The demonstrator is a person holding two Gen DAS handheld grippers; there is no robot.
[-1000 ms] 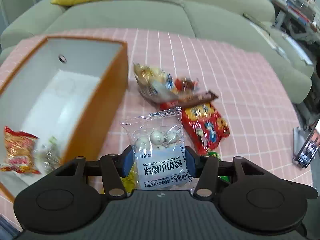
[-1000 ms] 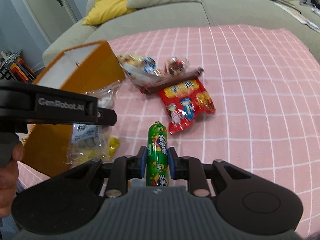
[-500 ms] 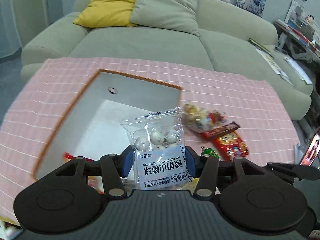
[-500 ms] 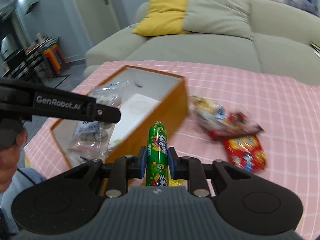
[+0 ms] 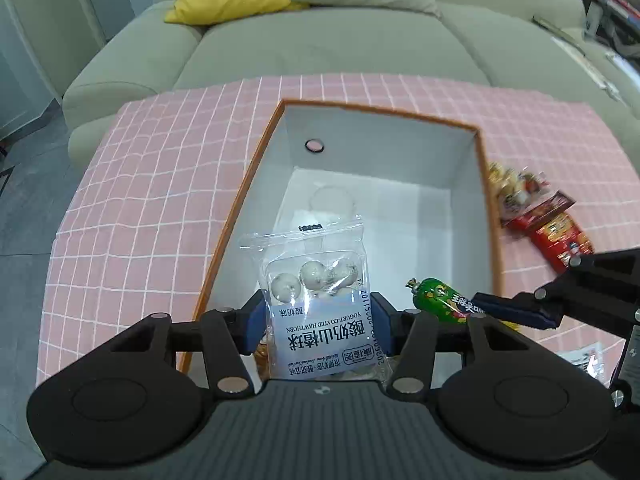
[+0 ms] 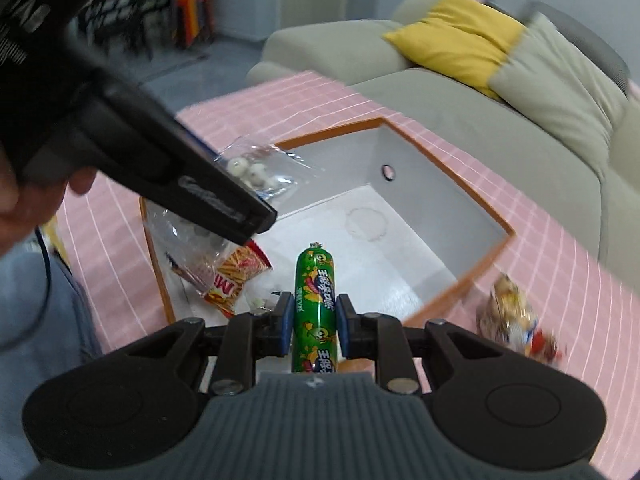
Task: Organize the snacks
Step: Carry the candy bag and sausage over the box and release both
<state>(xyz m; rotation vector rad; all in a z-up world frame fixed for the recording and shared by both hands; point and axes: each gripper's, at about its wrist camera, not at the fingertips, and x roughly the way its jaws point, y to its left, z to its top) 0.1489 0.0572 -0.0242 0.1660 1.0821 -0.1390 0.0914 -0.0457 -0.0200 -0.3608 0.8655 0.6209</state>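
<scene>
My left gripper is shut on a clear bag of yogurt-coated hawthorn balls and holds it over the near end of the orange box with white inside. My right gripper is shut on a green sausage stick, also above the box; the stick shows in the left wrist view at the right. A red snack pack and a clear bag lie in the box's near corner. The hawthorn bag also shows in the right wrist view.
Loose snacks lie on the pink checked cloth right of the box: a clear candy bag, a brown bar and a red pack. The candy bag shows in the right wrist view. A green sofa stands behind the table.
Both grippers have moved left from the loose snack pile to above the open box, each still holding its snack. The right gripper now sits close beside the left one.
</scene>
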